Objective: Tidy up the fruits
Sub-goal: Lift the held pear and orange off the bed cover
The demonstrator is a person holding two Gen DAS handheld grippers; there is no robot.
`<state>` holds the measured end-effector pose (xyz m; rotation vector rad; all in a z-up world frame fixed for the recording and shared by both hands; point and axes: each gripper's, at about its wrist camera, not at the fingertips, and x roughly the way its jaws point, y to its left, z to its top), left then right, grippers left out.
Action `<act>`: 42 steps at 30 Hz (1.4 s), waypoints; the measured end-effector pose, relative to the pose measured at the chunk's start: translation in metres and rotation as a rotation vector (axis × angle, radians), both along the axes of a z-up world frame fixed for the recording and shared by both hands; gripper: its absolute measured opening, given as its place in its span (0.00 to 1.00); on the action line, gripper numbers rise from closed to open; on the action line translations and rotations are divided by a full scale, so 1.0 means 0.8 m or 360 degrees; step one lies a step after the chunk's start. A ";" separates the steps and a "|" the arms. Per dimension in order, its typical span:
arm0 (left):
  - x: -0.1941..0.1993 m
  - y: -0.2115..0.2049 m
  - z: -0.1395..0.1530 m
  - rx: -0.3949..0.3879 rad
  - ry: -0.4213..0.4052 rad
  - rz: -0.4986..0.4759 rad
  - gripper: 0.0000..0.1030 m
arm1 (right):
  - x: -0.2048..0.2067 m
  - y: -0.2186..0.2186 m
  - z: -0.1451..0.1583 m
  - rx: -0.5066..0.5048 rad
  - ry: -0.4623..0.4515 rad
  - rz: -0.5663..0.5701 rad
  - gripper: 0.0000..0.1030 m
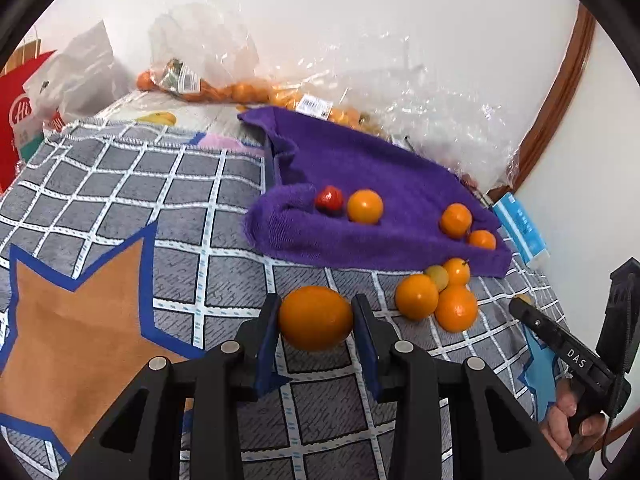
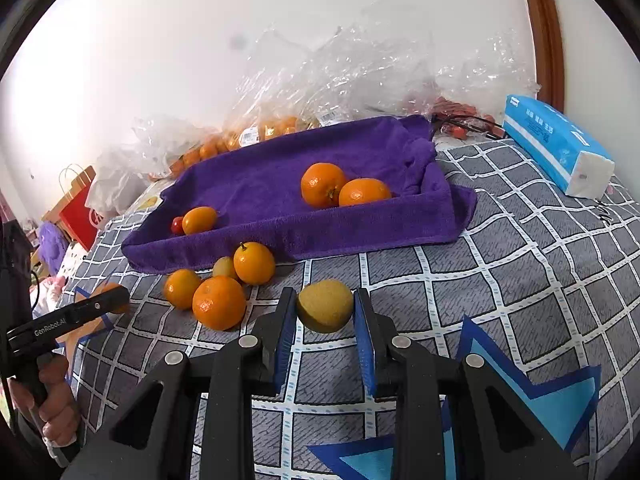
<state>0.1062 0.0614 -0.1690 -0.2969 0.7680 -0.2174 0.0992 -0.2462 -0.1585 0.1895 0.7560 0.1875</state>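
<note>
My left gripper [image 1: 316,314] is shut on a large orange [image 1: 315,317], held just above the checked blanket. My right gripper [image 2: 325,310] is shut on a yellow-green fruit [image 2: 325,311]. A purple towel [image 1: 360,184] lies ahead, shaped like a shallow tray. On it sit a small red fruit [image 1: 329,199] beside an orange [image 1: 365,206], and two more oranges [image 1: 456,220] at its right end. Several loose oranges [image 1: 436,296] and one pale yellow fruit [image 1: 437,276] are clustered on the blanket in front of the towel.
Clear plastic bags [image 1: 240,92] with more oranges lie against the wall behind the towel. A blue tissue pack [image 2: 556,144] sits at the right, a red paper bag [image 1: 20,120] at the far left. The grey checked blanket [image 1: 140,184] has a brown star patch.
</note>
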 end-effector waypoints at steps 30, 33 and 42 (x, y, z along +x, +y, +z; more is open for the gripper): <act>-0.015 0.000 0.014 0.0005 -0.0173 0.0043 0.33 | -0.013 0.001 0.011 0.0051 -0.0114 0.0033 0.28; -0.017 0.001 0.015 0.0004 -0.0184 0.0052 0.33 | -0.014 0.000 0.012 0.0051 -0.0121 0.0034 0.28; -0.018 0.000 0.017 0.0008 -0.0201 0.0064 0.33 | -0.016 0.001 0.013 0.0056 -0.0133 0.0035 0.28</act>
